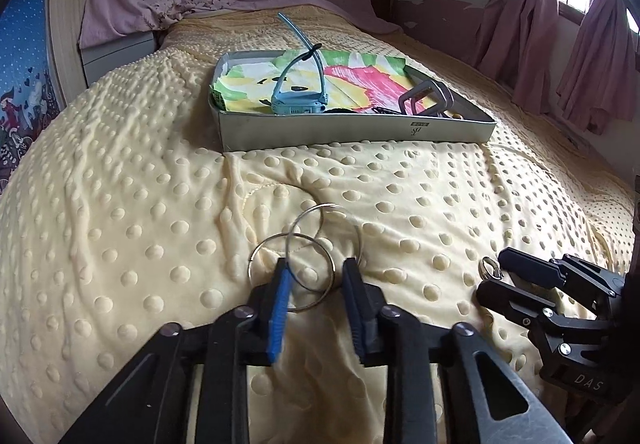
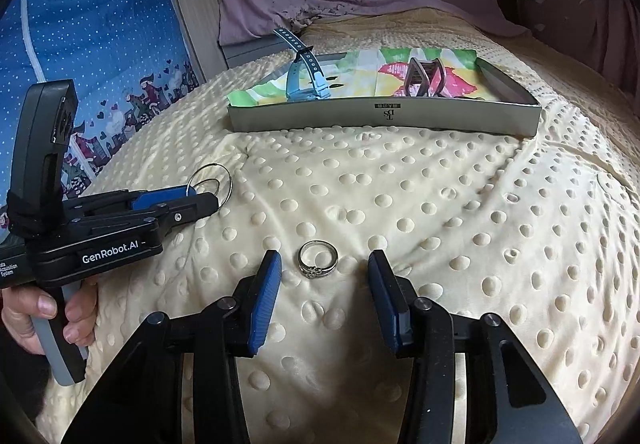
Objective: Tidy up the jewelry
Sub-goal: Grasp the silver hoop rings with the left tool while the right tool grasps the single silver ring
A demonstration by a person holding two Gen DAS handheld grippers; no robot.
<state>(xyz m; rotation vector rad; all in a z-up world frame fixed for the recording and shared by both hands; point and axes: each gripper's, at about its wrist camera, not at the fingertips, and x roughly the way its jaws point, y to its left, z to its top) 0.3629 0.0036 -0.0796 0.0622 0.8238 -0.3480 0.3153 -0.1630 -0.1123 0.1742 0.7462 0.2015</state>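
One bed [image 1: 120,184] under a cream dotted blanket carries everything. One shallow grey cardboard tray [image 2: 384,116], lined with floral paper, sits toward the headboard and holds one light-blue strap watch [image 1: 298,100] and one taupe claw hair clip [image 2: 424,78]. Two grippers work nearer the foot. The left gripper [image 1: 314,272] has its jaws spread around two thin silver hoops [image 1: 308,252] lying overlapped on the blanket. The right gripper [image 2: 324,266] has jaws spread either side of one small silver ring [image 2: 318,258], not touching it.

Right gripper [image 2: 324,268] jaws apart, silver ring [image 2: 318,259] between them on cream dotted blanket [image 2: 440,204], untouched. Left gripper [image 2: 208,196] at hoop earrings [image 2: 212,180]. Grey tray [image 2: 384,116] beyond holds blue watch [image 2: 306,80].
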